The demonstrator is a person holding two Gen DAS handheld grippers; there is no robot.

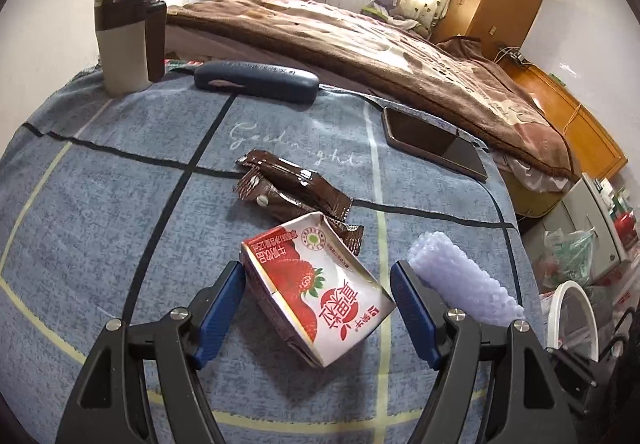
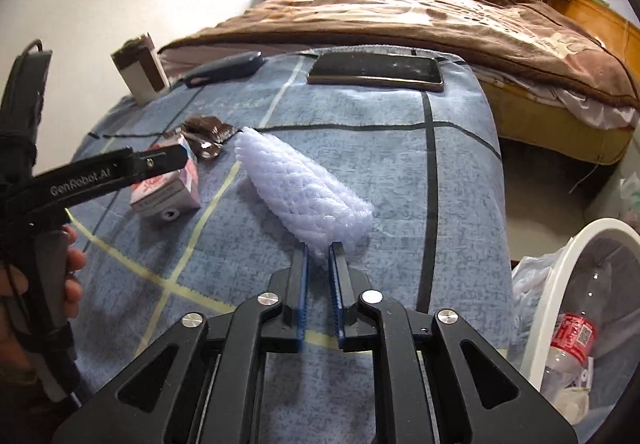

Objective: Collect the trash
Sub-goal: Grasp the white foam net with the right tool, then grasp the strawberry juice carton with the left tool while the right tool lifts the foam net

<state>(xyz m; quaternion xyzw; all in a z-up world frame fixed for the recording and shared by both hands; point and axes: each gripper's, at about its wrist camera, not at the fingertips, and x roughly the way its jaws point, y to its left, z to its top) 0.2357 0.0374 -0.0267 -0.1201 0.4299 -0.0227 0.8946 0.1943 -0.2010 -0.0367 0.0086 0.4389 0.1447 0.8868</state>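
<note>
A crushed strawberry milk carton (image 1: 316,284) lies on the blue cloth between the wide-open fingers of my left gripper (image 1: 318,276); the left pad (image 1: 218,308) touches its edge. The carton also shows in the right wrist view (image 2: 168,188), with the left gripper (image 2: 160,162) over it. Brown snack wrappers (image 1: 292,192) lie just beyond the carton. My right gripper (image 2: 319,248) is shut on the near end of a white foam net sleeve (image 2: 300,188), which rests on the cloth. The sleeve shows beside my left gripper's right finger (image 1: 464,284).
A white bin (image 2: 560,292) with a plastic bottle (image 2: 568,340) stands off the table's right edge. A phone (image 2: 376,72), a dark glasses case (image 1: 256,80) and a travel mug (image 1: 128,36) lie at the far side. A bed (image 1: 360,44) is behind.
</note>
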